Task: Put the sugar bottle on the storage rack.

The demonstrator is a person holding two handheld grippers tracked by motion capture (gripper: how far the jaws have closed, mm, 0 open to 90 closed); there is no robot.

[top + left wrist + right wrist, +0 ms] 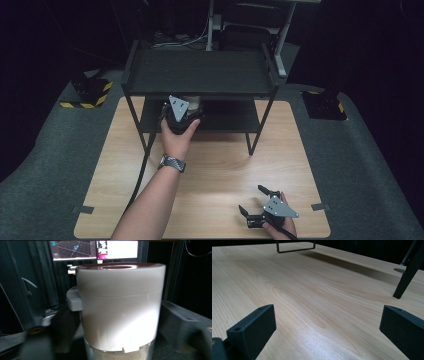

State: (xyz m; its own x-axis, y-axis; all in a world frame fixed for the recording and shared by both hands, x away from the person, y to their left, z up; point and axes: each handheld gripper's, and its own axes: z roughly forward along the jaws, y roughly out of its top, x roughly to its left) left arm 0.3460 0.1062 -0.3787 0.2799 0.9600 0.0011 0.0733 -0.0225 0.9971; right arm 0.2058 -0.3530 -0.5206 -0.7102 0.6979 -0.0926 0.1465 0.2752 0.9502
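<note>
A white canister [120, 310] with a white lid, a small side tab and a clear base stands very close in the left gripper view. My left gripper [189, 111] reaches into the lower tier of a black shelf unit [200, 72], where the canister [194, 99] peeks out under the top tier's front edge. Its dark jaws flank the canister on both sides and look pressed against it. My right gripper [251, 200] rests low over the wooden table [220, 160] near the front right corner. In its own view the right gripper [327, 332] is open, with bare wood between the jaws.
The shelf unit stands at the back of the table on thin black legs [407, 277] and a foot bar [295, 250]. Two lit monitors [95, 248] hang behind the canister. Grey floor surrounds the table, with yellow-black striped bases [90, 92] at either side.
</note>
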